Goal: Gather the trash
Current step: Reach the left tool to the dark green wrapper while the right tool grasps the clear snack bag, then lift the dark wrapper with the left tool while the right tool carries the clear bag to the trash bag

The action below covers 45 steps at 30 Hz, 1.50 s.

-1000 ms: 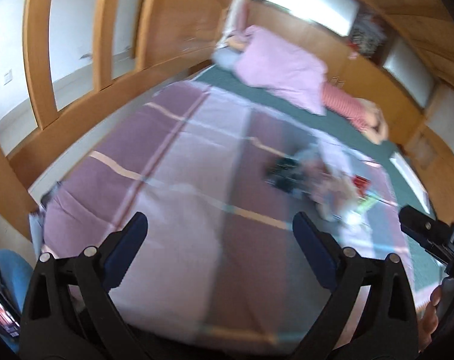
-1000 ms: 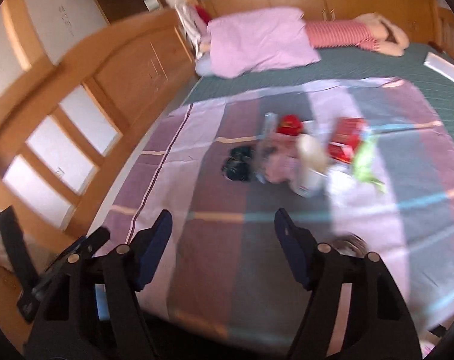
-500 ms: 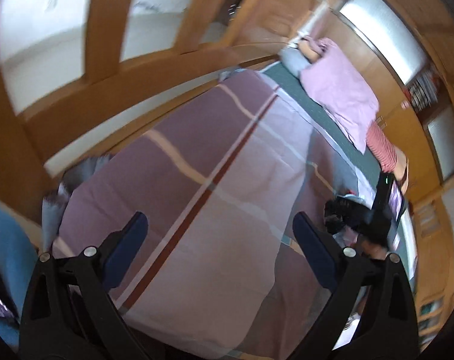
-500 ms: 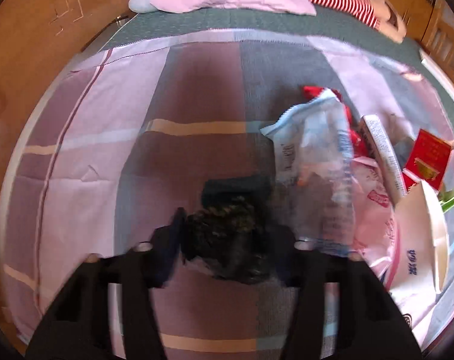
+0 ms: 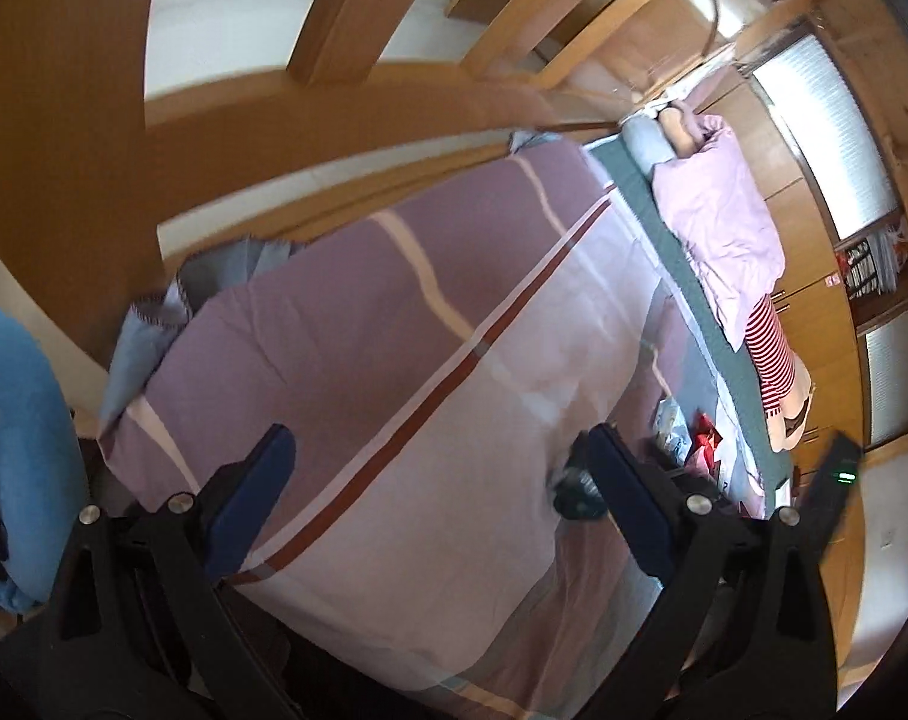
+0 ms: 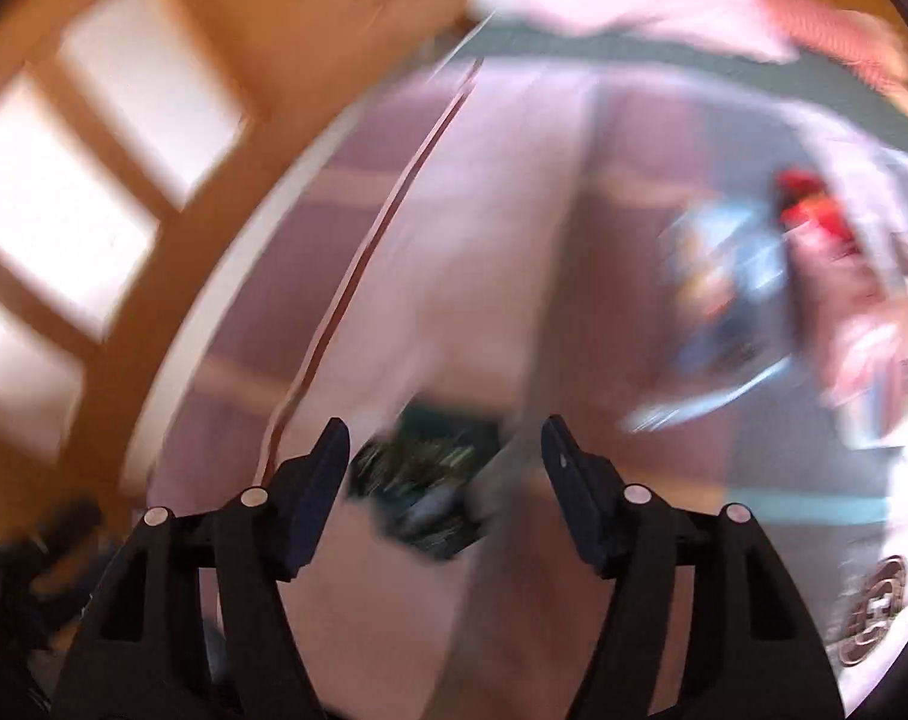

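Left wrist view looked across the bed from its foot; right view, blurred, sat nearer, sharing the trash.

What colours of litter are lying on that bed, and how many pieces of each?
Dark wrapper: 1
Pale blue bag: 1
Red packet: 1
Pink-white packet: 1
Total: 4 that the blur lets me tell apart.

Dark crumpled wrapper on the striped bedspread — more blurred litter nearby
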Tool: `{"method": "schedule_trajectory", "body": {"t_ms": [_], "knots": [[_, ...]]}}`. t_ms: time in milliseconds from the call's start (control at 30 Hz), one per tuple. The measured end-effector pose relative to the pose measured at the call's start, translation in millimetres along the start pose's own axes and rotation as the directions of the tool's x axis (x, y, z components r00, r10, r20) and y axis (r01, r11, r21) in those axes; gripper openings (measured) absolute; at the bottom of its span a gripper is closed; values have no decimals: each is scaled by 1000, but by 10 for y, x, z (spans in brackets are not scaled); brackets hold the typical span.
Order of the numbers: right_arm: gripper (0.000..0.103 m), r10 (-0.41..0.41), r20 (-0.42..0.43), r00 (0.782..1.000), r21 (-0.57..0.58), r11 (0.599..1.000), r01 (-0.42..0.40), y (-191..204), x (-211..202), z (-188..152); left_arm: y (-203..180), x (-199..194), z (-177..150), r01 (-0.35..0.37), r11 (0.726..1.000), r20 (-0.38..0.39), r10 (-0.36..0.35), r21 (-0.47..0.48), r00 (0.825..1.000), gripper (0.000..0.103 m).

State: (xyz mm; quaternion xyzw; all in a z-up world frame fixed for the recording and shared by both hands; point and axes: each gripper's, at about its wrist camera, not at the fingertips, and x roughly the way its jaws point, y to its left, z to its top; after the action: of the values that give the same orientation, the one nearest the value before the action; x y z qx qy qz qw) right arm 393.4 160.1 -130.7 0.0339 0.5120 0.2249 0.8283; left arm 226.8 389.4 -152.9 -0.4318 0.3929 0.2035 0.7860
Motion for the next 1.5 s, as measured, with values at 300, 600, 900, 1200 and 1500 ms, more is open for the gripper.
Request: {"method": "schedule_trajectory", "body": {"t_ms": [300,600,900,1200,1500], "knots": [[72,-278,-59,959,216,934,284,-858,368,473,4,78,-46,3,1000,-31,-3,-10,1000,97],[31,-295,-95,951,240,920,310,-850,576,45,-59,211,-83,0,1000,-76,1,13,997,97],[26,0,-48,999,460,888,23,-325,63,-706,54,137,-27,-3,1000,-55,2,-29,999,97],[26,-238,177,955,470,873,131,-332,-610,-897,29,233,-24,-4,1000,-76,2,-29,997,97],[26,-311,278,909,621,780,77,-679,-895,-1136,-1097,846,-190,73,910,-141,-16,408,990,97]]}}
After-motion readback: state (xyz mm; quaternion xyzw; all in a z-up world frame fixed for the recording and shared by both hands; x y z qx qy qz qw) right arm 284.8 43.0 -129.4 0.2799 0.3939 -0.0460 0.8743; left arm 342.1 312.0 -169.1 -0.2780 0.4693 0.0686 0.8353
